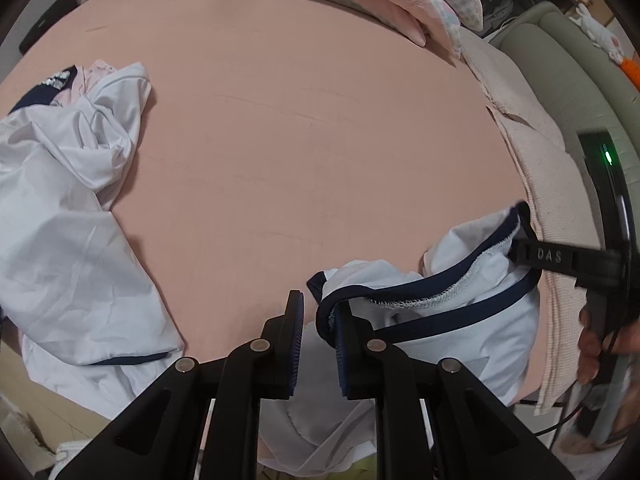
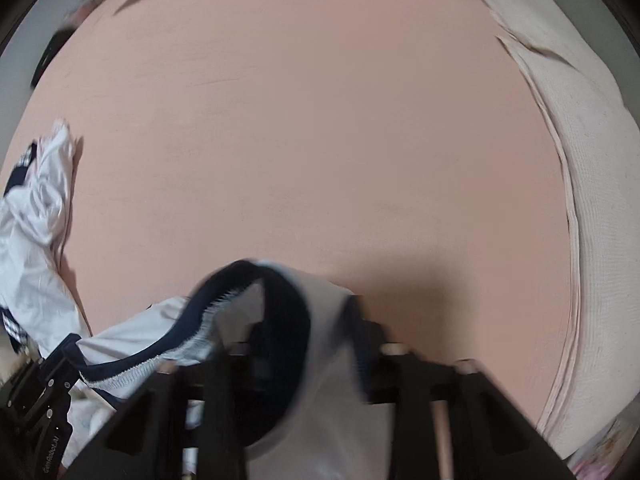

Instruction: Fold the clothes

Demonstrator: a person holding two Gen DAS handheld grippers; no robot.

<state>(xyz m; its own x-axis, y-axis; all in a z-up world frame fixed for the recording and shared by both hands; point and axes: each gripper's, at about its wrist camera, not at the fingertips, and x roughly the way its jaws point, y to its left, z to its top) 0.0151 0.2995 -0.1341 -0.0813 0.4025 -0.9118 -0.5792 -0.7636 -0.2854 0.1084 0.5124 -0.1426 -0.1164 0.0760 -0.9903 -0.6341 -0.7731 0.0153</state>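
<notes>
At the far left, a crumpled pile of white clothes (image 1: 68,220) with navy trim lies on the pink bed sheet (image 1: 300,140), spilling towards the near edge of the bed. The middle of the sheet lies flat between the pile and the grippers.

Low in the left wrist view, the left gripper (image 1: 320,344) points steeply down. Its jaws stand close together, with only a narrow slit between the blue pads. The navy hem (image 1: 440,276) of a white garment (image 1: 460,248) curls in at their tips, where it is pinched. The rest of the garment hangs below the fingers, over the near edge of the bed.

From there the hem stretches rightwards to the right gripper (image 1: 518,248), whose black finger closes on the far end of the trim. A person's hand (image 1: 592,344) grips its handle. In the right wrist view, which is blurred, the same garment drapes over the right gripper (image 2: 304,344) and hides its pads.

Along the right side of the bed lies a cream blanket (image 1: 532,152).
</notes>
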